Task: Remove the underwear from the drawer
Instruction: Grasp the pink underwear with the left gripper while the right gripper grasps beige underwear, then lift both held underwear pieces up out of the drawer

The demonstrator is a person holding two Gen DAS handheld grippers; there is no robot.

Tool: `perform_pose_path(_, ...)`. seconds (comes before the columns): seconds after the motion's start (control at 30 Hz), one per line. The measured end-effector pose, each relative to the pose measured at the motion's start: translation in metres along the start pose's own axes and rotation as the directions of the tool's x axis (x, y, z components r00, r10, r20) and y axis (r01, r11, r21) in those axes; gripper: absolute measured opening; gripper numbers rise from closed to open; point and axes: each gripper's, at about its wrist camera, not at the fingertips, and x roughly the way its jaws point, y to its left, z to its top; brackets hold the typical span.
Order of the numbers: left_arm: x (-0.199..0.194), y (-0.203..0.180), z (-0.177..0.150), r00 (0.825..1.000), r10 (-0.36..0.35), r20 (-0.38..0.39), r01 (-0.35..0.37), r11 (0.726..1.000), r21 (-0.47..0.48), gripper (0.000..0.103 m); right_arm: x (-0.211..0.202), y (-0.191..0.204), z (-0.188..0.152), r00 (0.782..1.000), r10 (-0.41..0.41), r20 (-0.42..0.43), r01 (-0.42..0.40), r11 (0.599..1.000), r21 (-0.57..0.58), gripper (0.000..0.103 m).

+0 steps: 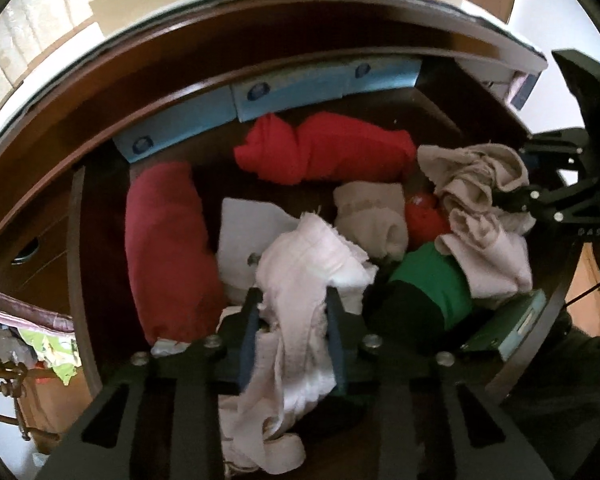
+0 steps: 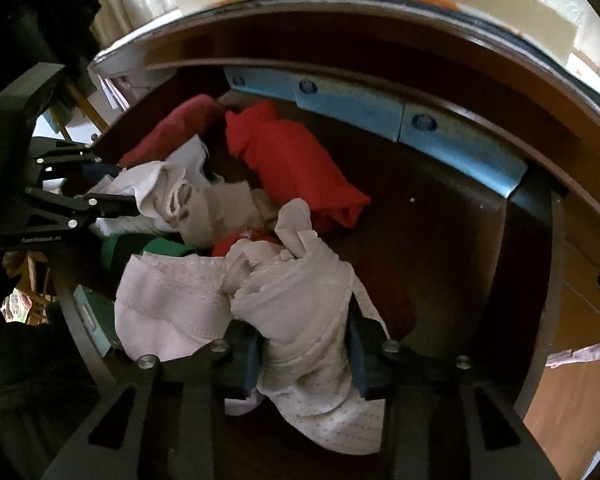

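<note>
Both grippers point steeply down into an open dark-brown wooden drawer [image 1: 100, 216] full of crumpled clothing.

The left gripper [image 1: 293, 312] has its fingers drawn narrow and pressed onto a pale pink, ribbed cotton undergarment [image 1: 300, 280]. The cloth bunches up between the two blue pads, rises in a fold ahead of the fingertips and trails down behind them toward the camera. Just left of these fingers lies a dark maroon rolled cloth [image 1: 168, 252], and between it and the fingers a flat white folded piece [image 1: 244, 228]. Ahead of the fingers sits a bright red crumpled garment [image 1: 324, 152], with a beige rolled sock-like bundle [image 1: 372, 220] nearer on the right. To the right of the fingers a green and black garment [image 1: 432, 284] lies low in the drawer. Light blue cardboard boxes [image 1: 300, 88] line the back wall, well beyond the fingertips.

The right gripper [image 2: 306, 340] likewise has its fingers narrowed onto cloth: a beige, finely dotted undergarment [image 2: 312, 312] is clamped between the pads, heaped ahead of them and hanging below. Its wide elastic band spreads out to the left of the fingers. To the right of these fingers is bare drawer floor.

Both undergarments are still inside the drawer, in the pile.
</note>
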Motion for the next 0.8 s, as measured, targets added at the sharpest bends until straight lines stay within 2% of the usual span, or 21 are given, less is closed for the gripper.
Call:
perform_pose_path(0.4, -0.017, 0.003, -0.011, 0.991, -0.011, 0.135, 0.02, 0.998, -0.062, 0.017, -0.021, 0.003, -0.008, 0.991, -0.007, 0.131, 0.01, 1.0, -0.019, 0.034)
perform_pose_path(0.8, -0.04, -0.008, -0.013, 0.953, 0.007, 0.304, 0.012, 0.998, -0.061, 0.015, -0.039, 0.006, -0.015, 0.967, 0.002, 0.255, 0.004, 1.0, -0.023, 0.034)
